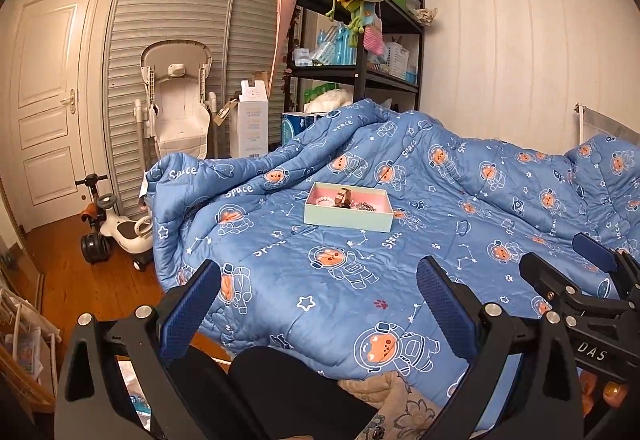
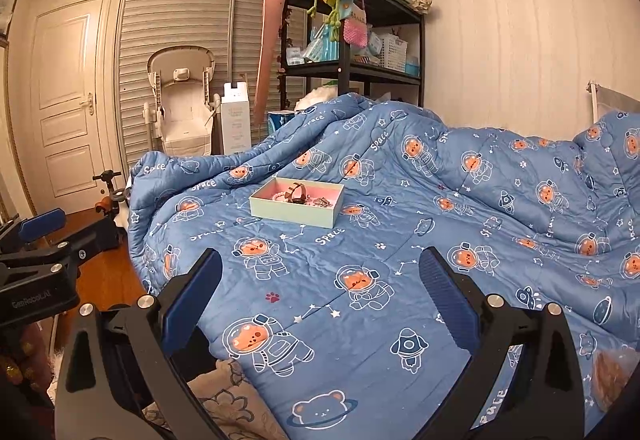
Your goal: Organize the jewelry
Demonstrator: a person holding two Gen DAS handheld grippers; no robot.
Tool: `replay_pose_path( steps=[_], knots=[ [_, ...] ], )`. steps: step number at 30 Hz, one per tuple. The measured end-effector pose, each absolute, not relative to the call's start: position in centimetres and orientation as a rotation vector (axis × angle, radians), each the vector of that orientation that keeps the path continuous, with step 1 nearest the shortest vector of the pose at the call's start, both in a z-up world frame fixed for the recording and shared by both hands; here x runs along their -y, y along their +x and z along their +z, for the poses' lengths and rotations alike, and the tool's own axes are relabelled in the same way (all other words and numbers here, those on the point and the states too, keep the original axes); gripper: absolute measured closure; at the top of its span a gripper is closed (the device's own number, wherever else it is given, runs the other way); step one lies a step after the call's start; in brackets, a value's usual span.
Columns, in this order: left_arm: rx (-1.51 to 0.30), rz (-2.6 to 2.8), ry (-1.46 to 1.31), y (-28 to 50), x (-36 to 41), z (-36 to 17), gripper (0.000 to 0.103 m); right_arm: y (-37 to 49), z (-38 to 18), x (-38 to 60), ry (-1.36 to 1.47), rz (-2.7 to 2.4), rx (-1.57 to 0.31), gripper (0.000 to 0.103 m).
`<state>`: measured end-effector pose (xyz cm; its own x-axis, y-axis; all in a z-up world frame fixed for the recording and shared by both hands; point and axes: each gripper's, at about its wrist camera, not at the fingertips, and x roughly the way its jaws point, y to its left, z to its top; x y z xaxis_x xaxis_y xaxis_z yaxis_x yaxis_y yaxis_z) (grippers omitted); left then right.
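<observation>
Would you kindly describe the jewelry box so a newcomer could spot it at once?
Look at the bed's blue quilt printed with astronaut bears. Near its middle sits a shallow, open box, pale green outside and pink inside, holding jewelry. It is the only box on the quilt.

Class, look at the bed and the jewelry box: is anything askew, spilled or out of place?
Nothing spilled. The open box sits flat on the rumpled quilt, jewelry inside. A brown band stands upright rather than lying flat.

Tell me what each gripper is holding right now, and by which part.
Nothing. The left gripper and right gripper are both open and empty above the blue astronaut-print quilt; the jewelry sits in the mint-green, pink-lined box.
</observation>
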<state>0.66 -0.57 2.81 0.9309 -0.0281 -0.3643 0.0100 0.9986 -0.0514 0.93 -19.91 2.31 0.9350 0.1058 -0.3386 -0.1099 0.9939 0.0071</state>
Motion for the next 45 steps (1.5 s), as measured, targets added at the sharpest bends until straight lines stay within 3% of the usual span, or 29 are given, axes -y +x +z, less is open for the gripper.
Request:
replay_pose_path(
  steps=[45],
  knots=[
    [-0.372, -0.020, -0.055, 0.18, 0.73, 3.07, 0.007, 0.75, 2.44, 20.11, -0.015, 0.107, -0.347, 0.006]
  ],
)
